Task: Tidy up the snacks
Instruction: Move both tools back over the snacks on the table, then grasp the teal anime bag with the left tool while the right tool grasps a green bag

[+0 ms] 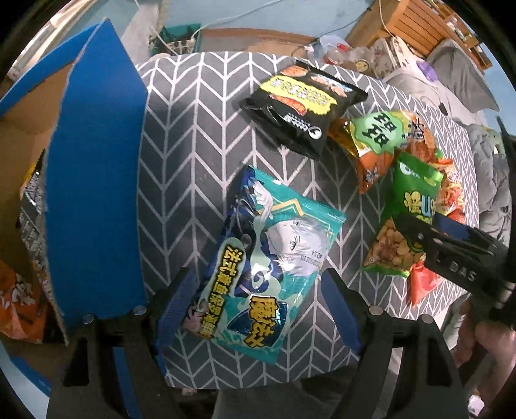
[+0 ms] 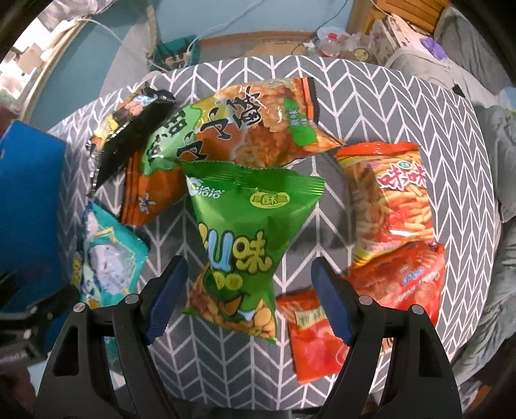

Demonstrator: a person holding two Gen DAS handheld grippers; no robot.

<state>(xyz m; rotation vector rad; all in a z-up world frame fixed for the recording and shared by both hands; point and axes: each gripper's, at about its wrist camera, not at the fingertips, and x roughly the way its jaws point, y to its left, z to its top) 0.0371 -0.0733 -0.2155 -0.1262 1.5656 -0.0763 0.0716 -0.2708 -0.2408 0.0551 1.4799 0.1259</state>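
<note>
My left gripper [image 1: 258, 309] is open, its blue pads on either side of a teal anime snack bag [image 1: 261, 264] lying on the grey chevron table [image 1: 187, 145]. My right gripper [image 2: 248, 287] is open around a green snack bag [image 2: 245, 238], which also shows in the left wrist view [image 1: 409, 206]. Beyond lie a black bag [image 1: 303, 103], an orange-green bag [image 2: 245, 129] and red bags [image 2: 390, 199]. The blue cardboard box [image 1: 96, 193] stands at the left with packets inside [image 1: 19, 290].
A small red packet [image 2: 309, 335] lies near my right finger. The right gripper's black body [image 1: 458, 254] reaches in at the right of the left view. Clutter, cables and wooden furniture [image 1: 429, 25] stand beyond the table's far edge.
</note>
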